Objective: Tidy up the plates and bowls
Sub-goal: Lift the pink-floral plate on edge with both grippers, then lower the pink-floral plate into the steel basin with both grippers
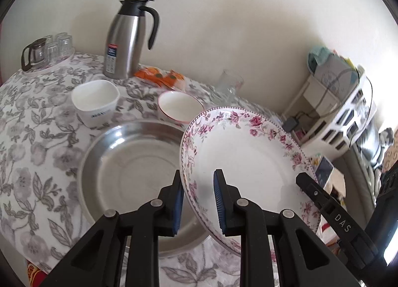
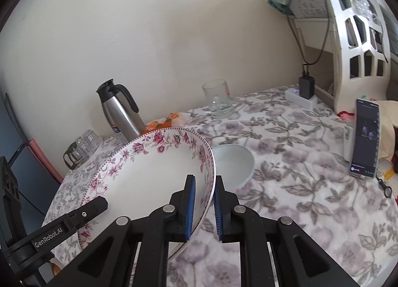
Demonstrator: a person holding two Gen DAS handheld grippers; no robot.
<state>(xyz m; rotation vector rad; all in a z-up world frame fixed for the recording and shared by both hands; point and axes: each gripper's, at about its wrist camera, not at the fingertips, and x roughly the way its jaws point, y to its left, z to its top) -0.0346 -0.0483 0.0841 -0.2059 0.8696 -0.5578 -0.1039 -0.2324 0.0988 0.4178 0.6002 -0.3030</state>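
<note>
A white plate with a pink floral rim (image 1: 248, 157) hangs tilted above a round steel tray (image 1: 124, 162), held from both sides. My left gripper (image 1: 198, 177) is shut on the plate's left rim. My right gripper (image 2: 204, 180) is shut on the right rim of the same plate (image 2: 154, 175). One of the right gripper's fingers (image 1: 321, 197) shows at the plate's far edge. A square white bowl (image 1: 95, 102) and a round red-rimmed white bowl (image 1: 179, 106) stand behind the tray. The round bowl (image 2: 233, 162) lies just right of the plate.
A steel thermos jug (image 1: 129, 38) stands at the wall with an orange packet (image 1: 159, 75) beside it. Upturned glasses on a small tray (image 1: 49, 51) sit far left. A glass mug (image 2: 219, 98), a power strip (image 2: 301, 95) and a propped phone (image 2: 365, 138) stand on the floral tablecloth (image 2: 298, 187).
</note>
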